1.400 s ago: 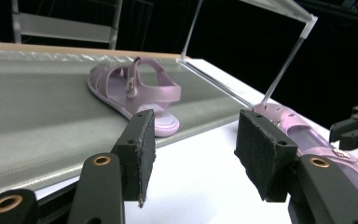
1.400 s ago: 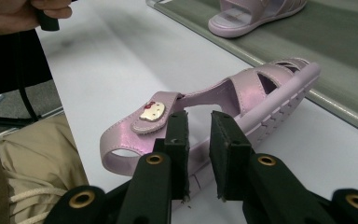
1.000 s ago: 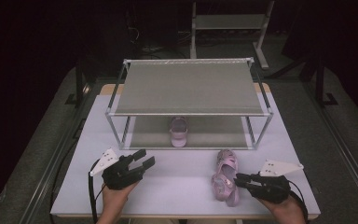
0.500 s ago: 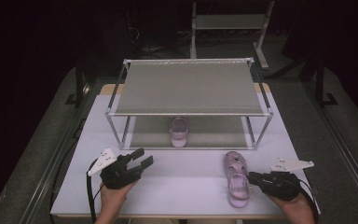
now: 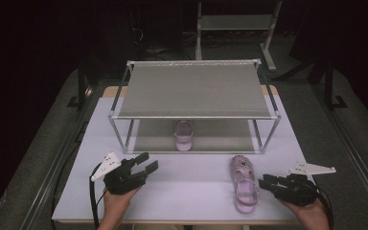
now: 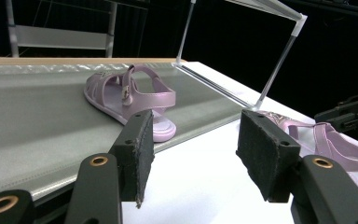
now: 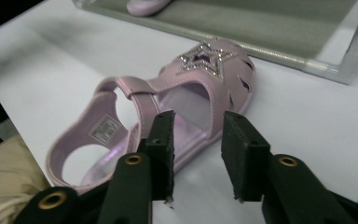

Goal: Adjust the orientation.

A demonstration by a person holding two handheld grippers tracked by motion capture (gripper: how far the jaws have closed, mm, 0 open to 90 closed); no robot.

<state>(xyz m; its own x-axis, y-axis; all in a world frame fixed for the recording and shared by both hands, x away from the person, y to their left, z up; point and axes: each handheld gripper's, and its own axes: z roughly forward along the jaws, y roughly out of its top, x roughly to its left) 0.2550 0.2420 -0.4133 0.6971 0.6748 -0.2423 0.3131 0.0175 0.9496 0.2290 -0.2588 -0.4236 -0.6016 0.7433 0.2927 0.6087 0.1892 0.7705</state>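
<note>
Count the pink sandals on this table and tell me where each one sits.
2. One sandal lies on the rack's lower shelf, under the top shelf. The other sandal lies on the white tabletop in front of the rack, beside the right tongs.

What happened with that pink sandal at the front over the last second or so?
The right hand-held gripper had the front sandal tipped on its side; it now lies flat on its sole on the white table. The jaws have just been opening and the gripper has drawn back, apart from the sandal: let go. The left hand-held gripper, the rack and the sandal on its lower shelf stayed put.
</note>
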